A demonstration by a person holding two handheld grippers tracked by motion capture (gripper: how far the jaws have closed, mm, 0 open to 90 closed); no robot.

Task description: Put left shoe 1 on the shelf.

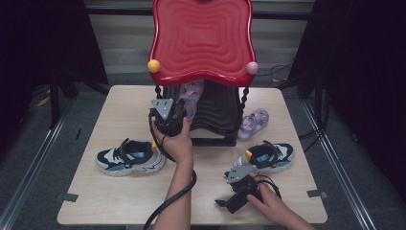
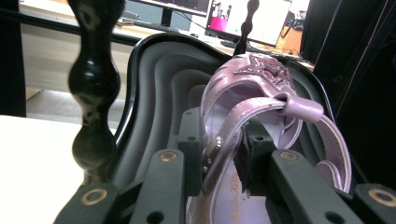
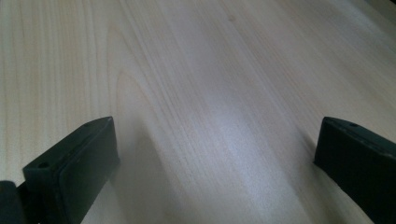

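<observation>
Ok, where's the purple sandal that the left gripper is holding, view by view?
High view: purple sandal at centre, under the red top, ahead of the left gripper.
Left gripper view: sandal right of centre, clamped between the jaws.
Right gripper view: bare table.
Shared landmark: black shelf.

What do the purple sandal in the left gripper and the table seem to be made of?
Purple sandal: probably glossy plastic or faux leather, since its straps shine, with a glittery star on top. Table: pale wood or wood-look laminate with a matte finish, showing long straight grain lines.
</observation>
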